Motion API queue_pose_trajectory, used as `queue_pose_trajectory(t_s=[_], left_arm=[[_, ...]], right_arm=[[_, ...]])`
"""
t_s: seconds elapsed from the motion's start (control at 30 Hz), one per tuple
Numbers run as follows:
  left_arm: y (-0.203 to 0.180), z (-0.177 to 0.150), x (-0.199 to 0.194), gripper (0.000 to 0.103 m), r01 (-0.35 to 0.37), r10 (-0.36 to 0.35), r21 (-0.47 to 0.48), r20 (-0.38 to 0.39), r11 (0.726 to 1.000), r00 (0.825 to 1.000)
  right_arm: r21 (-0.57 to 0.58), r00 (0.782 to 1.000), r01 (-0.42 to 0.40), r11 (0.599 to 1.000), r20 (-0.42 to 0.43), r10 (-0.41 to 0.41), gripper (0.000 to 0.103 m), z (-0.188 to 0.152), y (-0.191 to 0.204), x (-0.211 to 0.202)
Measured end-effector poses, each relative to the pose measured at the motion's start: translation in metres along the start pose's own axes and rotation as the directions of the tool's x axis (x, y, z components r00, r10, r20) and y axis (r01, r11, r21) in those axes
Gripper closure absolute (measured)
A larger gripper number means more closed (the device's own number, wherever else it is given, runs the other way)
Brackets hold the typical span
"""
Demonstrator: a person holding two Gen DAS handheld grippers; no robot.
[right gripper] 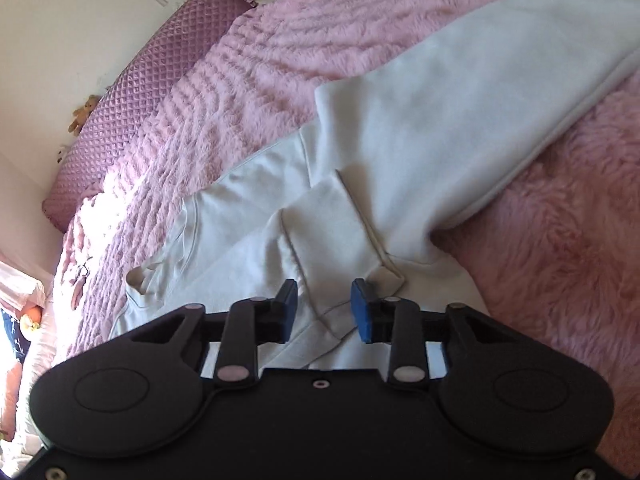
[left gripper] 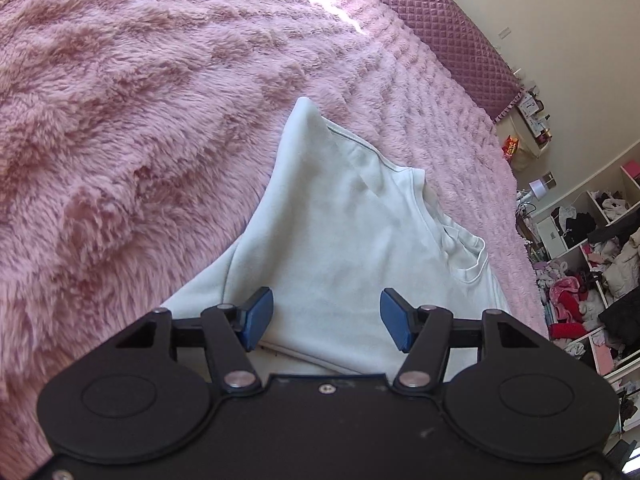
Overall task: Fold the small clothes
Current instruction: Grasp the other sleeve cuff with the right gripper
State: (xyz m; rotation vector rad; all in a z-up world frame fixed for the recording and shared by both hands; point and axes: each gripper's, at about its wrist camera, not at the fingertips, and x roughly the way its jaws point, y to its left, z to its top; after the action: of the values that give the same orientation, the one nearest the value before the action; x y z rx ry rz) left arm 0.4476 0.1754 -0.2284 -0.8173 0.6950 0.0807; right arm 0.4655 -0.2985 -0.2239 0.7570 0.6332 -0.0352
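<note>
A pale mint-white top (left gripper: 340,232) lies on a fluffy pink blanket (left gripper: 140,120). In the left wrist view its neckline (left gripper: 472,256) is at the right. My left gripper (left gripper: 326,320) is open above the top's body, holding nothing. In the right wrist view the top (right gripper: 420,128) has a sleeve folded across it, with the cuff (right gripper: 386,274) just ahead of the fingers. My right gripper (right gripper: 324,308) is open over the cloth by that cuff, holding nothing. Its blue pads (right gripper: 360,312) stand apart.
A purple quilted headboard (left gripper: 440,28) runs along the bed's far edge and also shows in the right wrist view (right gripper: 132,112). Open shelves stuffed with clothes (left gripper: 592,272) stand beside the bed. A teddy bear (right gripper: 82,114) sits by the headboard.
</note>
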Motion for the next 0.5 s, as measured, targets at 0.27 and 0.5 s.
queue_pose_trajectory(t_s=[0.27,0.5], left_arm=[[-0.035,-0.023,-0.049,0.042,0.103,-0.094,0.153,-0.070,0.983,0.993],[-0.046,-0.044,-0.054,0.042,0.069,-0.052,0.191,-0.093,0.979,0.994]], right_arm=[[0.157,0.945,0.064,0.986,0.308,-0.111,0.053,0.077,-0.125,-0.129],[0.549,0.881,-0.019,0.836,0.405,-0.246,0.053,0.128,-0.259,-0.166]])
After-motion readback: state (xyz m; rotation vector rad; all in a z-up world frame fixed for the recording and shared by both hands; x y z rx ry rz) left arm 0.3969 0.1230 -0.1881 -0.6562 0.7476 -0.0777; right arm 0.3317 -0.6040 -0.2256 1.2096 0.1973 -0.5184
